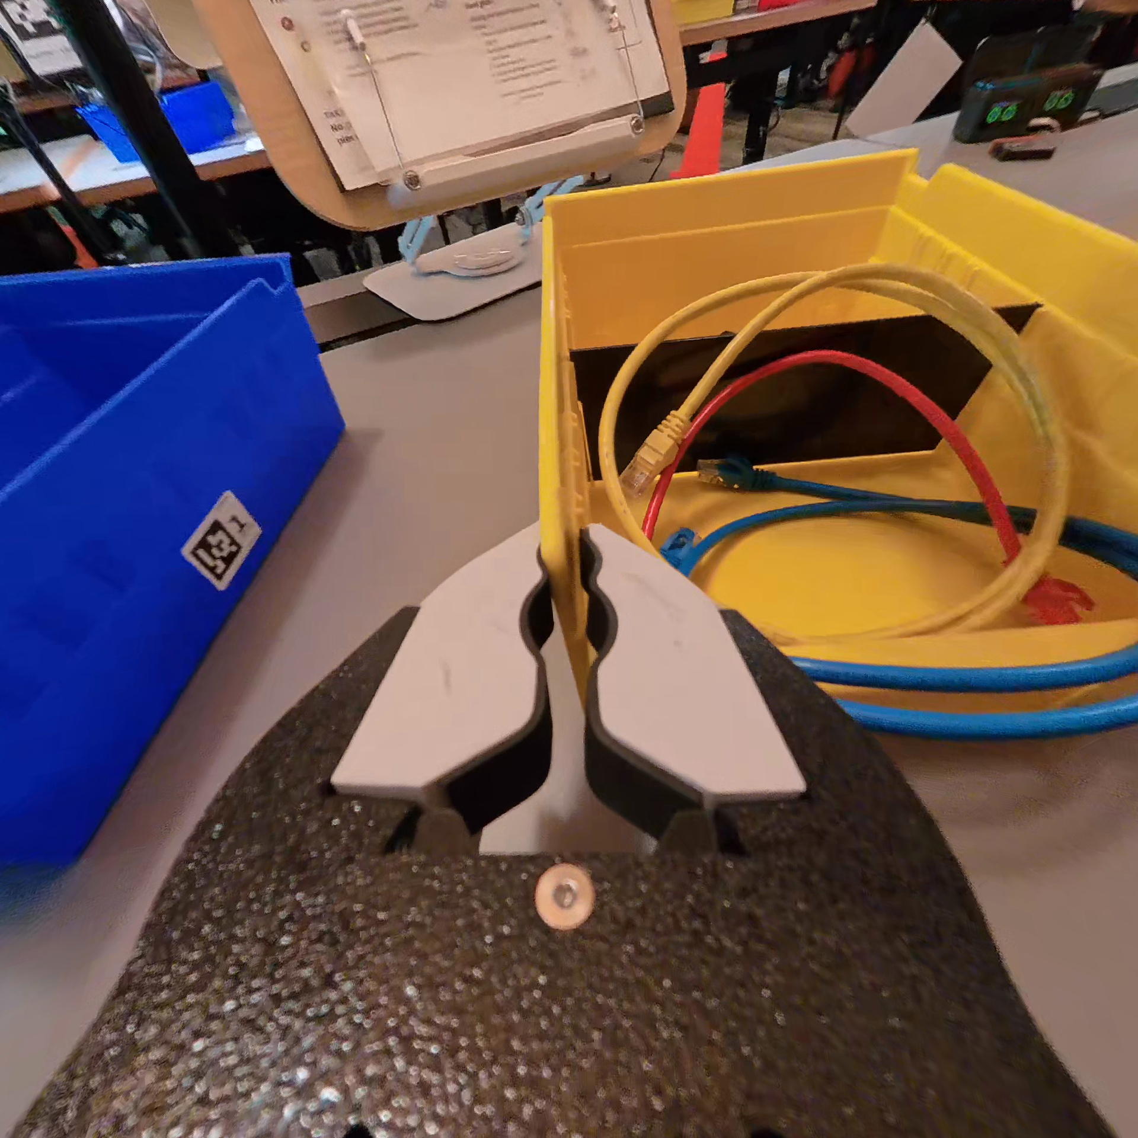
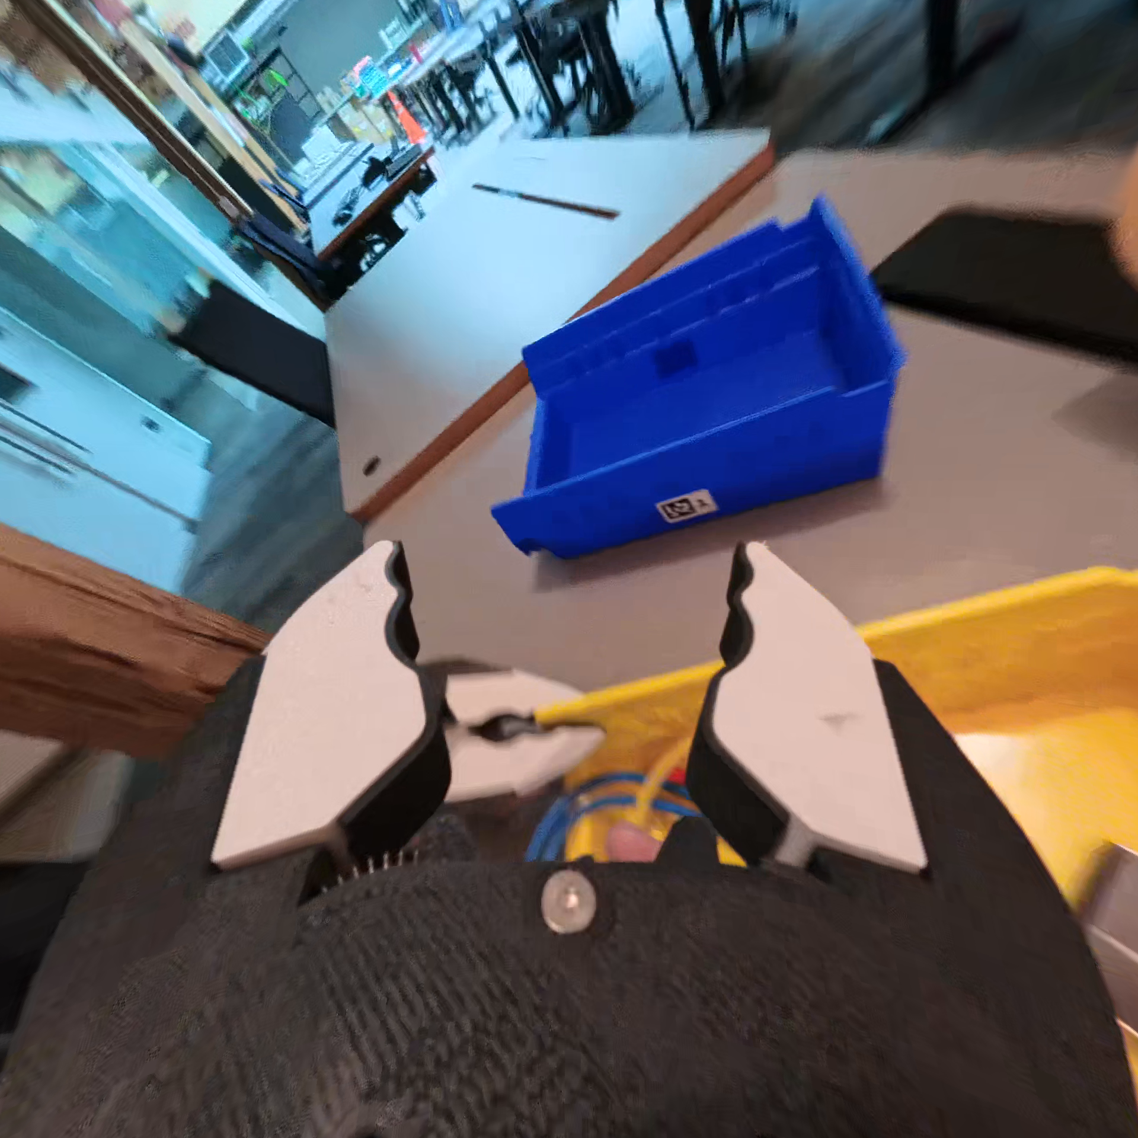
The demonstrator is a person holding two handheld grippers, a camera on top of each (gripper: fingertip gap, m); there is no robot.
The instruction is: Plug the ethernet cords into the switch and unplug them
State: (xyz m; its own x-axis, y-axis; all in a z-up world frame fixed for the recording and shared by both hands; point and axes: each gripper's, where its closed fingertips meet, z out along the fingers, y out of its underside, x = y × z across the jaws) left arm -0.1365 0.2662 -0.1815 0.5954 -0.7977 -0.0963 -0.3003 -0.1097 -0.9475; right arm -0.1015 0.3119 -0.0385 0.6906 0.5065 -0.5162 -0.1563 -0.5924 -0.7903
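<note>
Grey table (image 1: 431,394); left hand-held gripper (image 1: 563,554) clamps yellow bin (image 1: 708,246) wall, right (image 2: 569,576) apart.

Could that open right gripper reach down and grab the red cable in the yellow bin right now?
Probably yes. The right gripper is open above the yellow bin, which has no lid. The red cable arches near the top, though yellow cable loops beside it.

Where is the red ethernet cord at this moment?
In the left wrist view, the red ethernet cord arches inside the yellow bin, right of the left tool, under the yellow cord's loops and above the blue cords.
</note>
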